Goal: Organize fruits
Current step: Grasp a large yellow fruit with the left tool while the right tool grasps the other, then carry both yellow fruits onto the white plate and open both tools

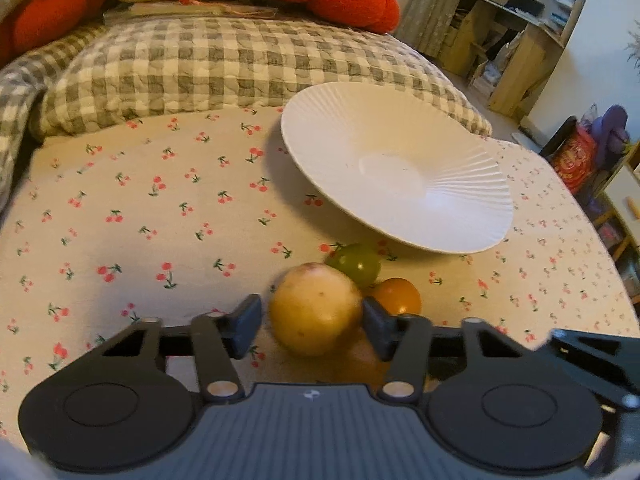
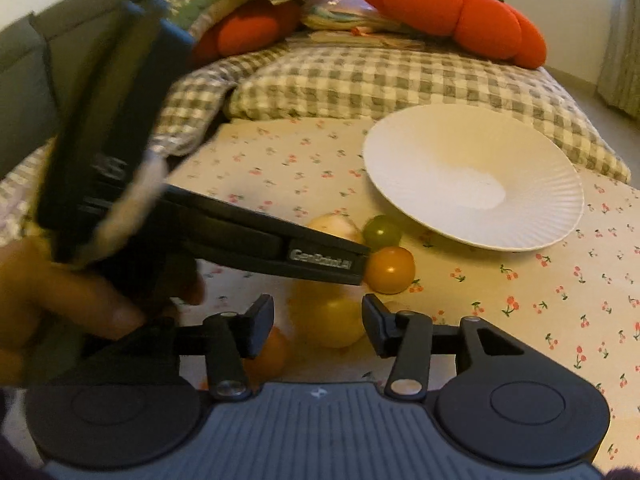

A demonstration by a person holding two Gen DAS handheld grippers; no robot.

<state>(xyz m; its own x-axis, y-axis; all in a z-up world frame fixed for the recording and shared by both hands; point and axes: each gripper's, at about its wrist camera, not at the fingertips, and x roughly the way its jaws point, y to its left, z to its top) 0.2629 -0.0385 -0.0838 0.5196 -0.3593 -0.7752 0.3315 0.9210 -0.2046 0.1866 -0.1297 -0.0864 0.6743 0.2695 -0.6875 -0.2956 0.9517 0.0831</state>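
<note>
A large yellow fruit [image 1: 316, 308] lies on the cherry-print sheet between the jaws of my left gripper [image 1: 312, 314]. The right pad touches it and a sliver of cloth shows at the left pad. Behind it sit a green tomato [image 1: 354, 266] and an orange tomato [image 1: 398, 296], just short of the white ribbed plate [image 1: 400, 168]. My right gripper [image 2: 318, 316] stands open around a small yellow tomato [image 2: 340, 320] without touching it. Another orange fruit [image 2: 268, 356] is half hidden behind its left finger. The left gripper's body [image 2: 280, 252] crosses the right wrist view, held by a hand [image 2: 60, 304].
A grey gingham quilt [image 1: 200, 68] is bunched along the far side, with red pumpkin cushions [image 2: 460, 12] on it. The bed's edge drops off at the right, where shelves [image 1: 516, 32] and bags [image 1: 572, 156] stand. The plate [image 2: 472, 176] holds no fruit.
</note>
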